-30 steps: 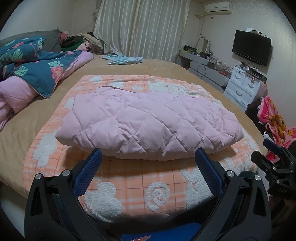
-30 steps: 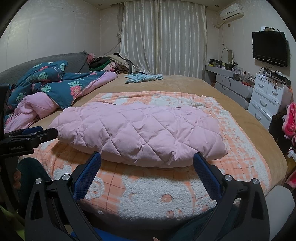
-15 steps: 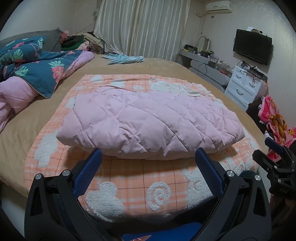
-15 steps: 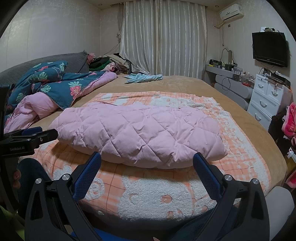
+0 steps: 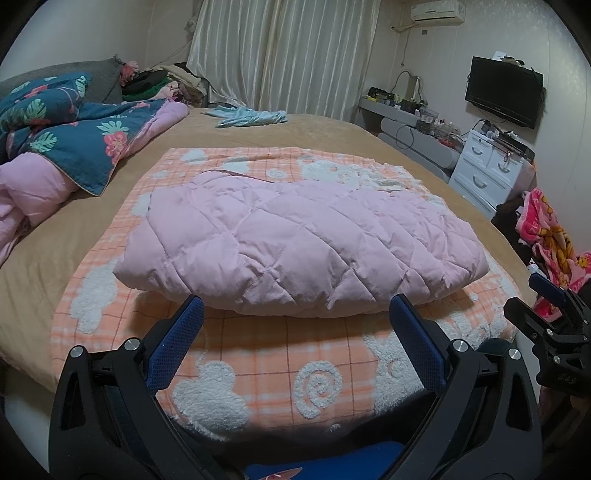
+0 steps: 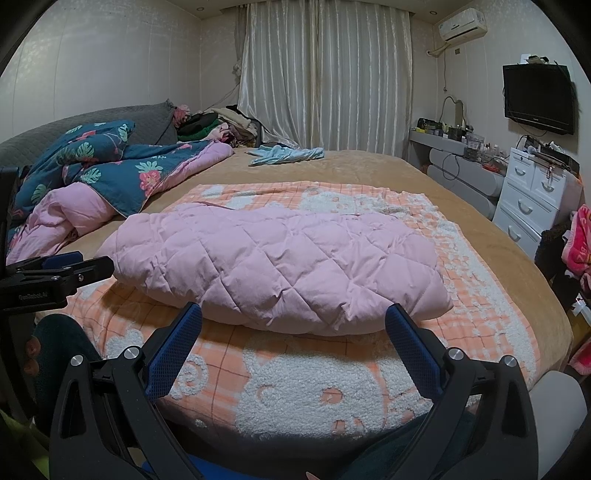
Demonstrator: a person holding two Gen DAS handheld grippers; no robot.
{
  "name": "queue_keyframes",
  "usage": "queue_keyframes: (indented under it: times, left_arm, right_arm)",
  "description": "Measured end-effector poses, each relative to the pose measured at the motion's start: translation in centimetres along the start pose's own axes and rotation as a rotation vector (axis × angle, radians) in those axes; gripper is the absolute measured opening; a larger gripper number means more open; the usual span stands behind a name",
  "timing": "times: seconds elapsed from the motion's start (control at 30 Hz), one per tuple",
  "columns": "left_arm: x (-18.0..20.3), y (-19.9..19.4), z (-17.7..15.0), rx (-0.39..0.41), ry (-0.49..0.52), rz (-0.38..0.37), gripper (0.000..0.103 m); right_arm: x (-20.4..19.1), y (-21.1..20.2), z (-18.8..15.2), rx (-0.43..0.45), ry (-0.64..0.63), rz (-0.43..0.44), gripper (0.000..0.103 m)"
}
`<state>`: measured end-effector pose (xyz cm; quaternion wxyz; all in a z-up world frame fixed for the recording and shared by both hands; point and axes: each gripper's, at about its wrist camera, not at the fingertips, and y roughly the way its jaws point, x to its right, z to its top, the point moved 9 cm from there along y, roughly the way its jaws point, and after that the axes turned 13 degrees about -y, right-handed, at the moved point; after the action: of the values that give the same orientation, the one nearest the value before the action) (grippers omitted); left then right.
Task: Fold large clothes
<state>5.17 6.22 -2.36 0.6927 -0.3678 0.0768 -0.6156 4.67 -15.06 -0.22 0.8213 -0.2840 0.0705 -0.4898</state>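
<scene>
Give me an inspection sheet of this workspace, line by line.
Surface: tan bedspread with an orange-and-white plaid fleece blanket laid on top.
Job's things: pink quilted padded garment, folded into a bundle on the plaid blanket.
Clutter: teal floral duvet with pink lining, light blue cloth, clothes heap by the curtain.
Grippers: left gripper and right gripper short of the garment, jaws wide apart, holding nothing.
Cables: wires hang at the grey wall shelf.
Surroundings: white drawer unit, wall-mounted black television, white air conditioner.
</scene>
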Motion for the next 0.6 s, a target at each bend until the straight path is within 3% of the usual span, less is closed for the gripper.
queue_keyframes:
  times: [0.6]
  left_arm:
    - [0.17, 0.00, -0.44, -0.016, -0.006, -0.014, 0.094]
  right_arm:
    - [0.24, -0.13, 0.04, -0.003, -0.005, -0.008, 0.099]
